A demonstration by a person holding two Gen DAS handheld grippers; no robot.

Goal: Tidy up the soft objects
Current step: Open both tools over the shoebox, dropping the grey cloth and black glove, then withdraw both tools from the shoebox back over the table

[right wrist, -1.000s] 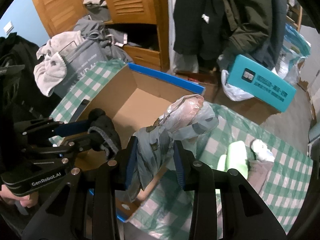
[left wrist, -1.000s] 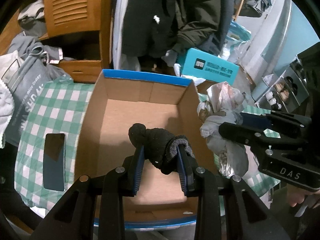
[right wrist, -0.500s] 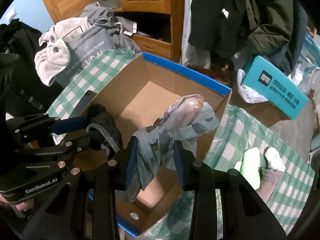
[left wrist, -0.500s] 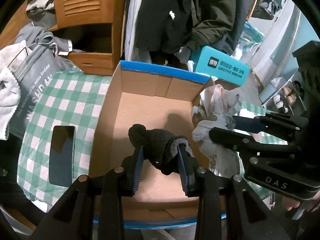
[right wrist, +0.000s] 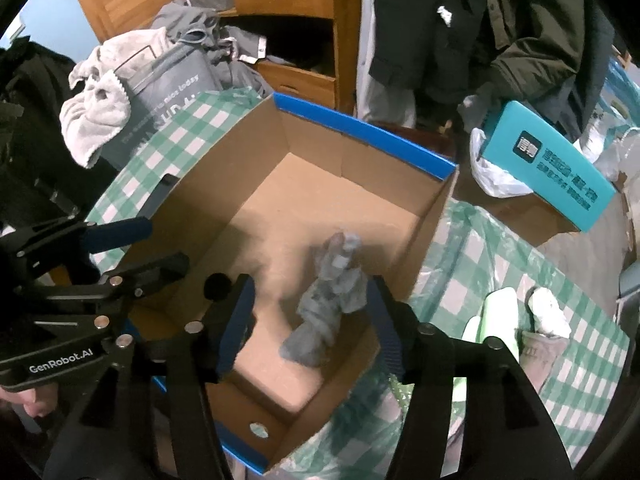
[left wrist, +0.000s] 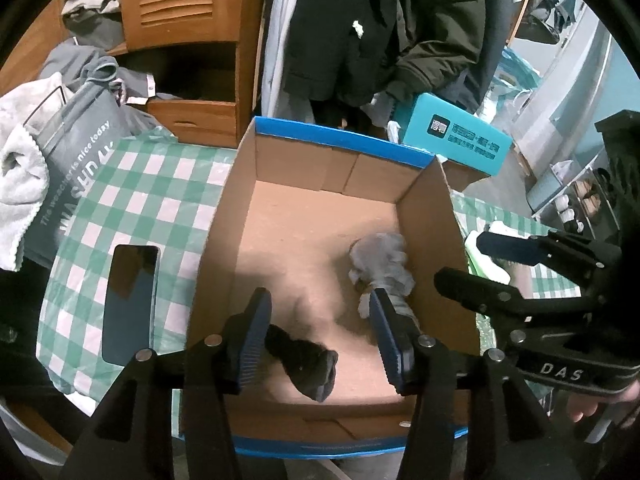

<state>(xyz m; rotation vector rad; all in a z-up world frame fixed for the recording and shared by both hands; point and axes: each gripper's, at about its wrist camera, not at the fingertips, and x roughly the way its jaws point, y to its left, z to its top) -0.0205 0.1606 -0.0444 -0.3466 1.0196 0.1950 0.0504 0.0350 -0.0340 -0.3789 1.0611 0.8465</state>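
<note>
An open cardboard box (left wrist: 340,140) with a blue rim stands on the green checked cloth. My left gripper (left wrist: 319,296) hovers over its near end, jaws opening; the black knitted piece (left wrist: 304,366) lies loose on the box floor below, free of the pads. My right gripper (right wrist: 309,280) is over the box's right side, jaws opening too. The grey bundle (right wrist: 328,304) is blurred between its fingers, touching neither pad, down inside the box (right wrist: 360,128). In the left wrist view the grey bundle (left wrist: 380,268) sits by the right wall.
A dark phone (left wrist: 130,304) lies on the cloth left of the box. A grey bag (left wrist: 76,152) with a pale towel stands far left. A teal carton (left wrist: 456,144) is behind. A green item (right wrist: 496,320) and a white wad (right wrist: 548,312) lie on the right.
Both grippers have opened. The black knitted piece left the left jaws and now lies on the box floor; the grey bundle left the right jaws and dropped into the box.
</note>
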